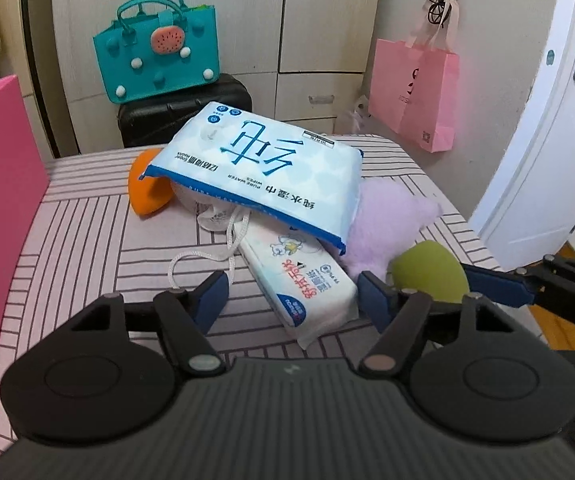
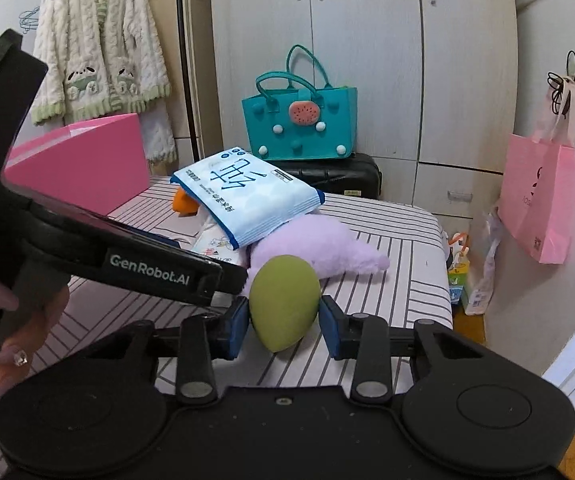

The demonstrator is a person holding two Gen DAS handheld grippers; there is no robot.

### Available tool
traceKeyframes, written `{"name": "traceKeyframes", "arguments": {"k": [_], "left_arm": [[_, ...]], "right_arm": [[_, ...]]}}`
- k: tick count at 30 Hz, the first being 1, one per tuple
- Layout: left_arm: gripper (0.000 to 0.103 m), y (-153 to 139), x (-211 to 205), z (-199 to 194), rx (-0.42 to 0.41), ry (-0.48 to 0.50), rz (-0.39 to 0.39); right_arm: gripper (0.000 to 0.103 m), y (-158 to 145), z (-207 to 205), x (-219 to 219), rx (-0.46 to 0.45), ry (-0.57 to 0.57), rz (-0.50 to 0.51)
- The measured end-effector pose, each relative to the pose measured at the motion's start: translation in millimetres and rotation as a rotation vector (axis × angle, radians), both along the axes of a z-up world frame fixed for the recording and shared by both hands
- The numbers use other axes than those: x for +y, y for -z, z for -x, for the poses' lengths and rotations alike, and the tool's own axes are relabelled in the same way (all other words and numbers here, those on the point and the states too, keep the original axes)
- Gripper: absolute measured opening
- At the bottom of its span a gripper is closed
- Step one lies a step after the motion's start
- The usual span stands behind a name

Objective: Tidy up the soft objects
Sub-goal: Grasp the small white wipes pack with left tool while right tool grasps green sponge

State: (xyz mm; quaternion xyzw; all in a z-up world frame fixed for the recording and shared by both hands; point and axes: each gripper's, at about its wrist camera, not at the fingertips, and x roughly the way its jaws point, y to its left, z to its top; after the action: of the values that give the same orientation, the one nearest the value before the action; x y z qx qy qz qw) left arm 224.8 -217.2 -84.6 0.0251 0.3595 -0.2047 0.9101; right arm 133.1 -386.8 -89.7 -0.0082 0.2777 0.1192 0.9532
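Between right gripper (image 2: 283, 322) pads — green sponge (image 2: 283, 304)

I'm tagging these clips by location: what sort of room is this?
Probably a bedroom: a tall wardrobe along the wall, a knit cardigan on a hanger, and a black suitcase carrying a teal tote.

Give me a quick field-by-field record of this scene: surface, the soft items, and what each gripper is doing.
surface: striped table
top of pile: blue wipes pack, tilted
under it: small wipes pack, purple plush, orange sponge, white drawstring pouch
left gripper: open, fingers either side of the small wipes pack
right gripper: fingers against the green sponge
container nearby: pink box
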Motion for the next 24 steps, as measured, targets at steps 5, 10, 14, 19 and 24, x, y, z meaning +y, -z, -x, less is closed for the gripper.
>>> {"name": "traceKeyframes", "arguments": {"k": [5,10,14,19,24], "left_arm": [[0.055,2,11,0,0.027,-0.004,0.017],[0.053,3,0,7,-0.005,0.026,-0.04],[0.056,4,-9,5,-0.014,0.024,-0.077],[0.042,2,-3,-2,-0.011,-0.025,-0.051],[0.039,0,5,3,0.0,-0.008,-0.055]], "right_arm": [[0.043,3,1,1,0.011,-0.003,-0.004],[0.042,4,3,3,0.016,0.001,-0.009],[0.042,4,6,2,0.021,0.01,-0.005],[0.042,3,6,-1,0.028,0.022,-0.03],[0.042,3,6,2,0.034,0.02,-0.032]]}}
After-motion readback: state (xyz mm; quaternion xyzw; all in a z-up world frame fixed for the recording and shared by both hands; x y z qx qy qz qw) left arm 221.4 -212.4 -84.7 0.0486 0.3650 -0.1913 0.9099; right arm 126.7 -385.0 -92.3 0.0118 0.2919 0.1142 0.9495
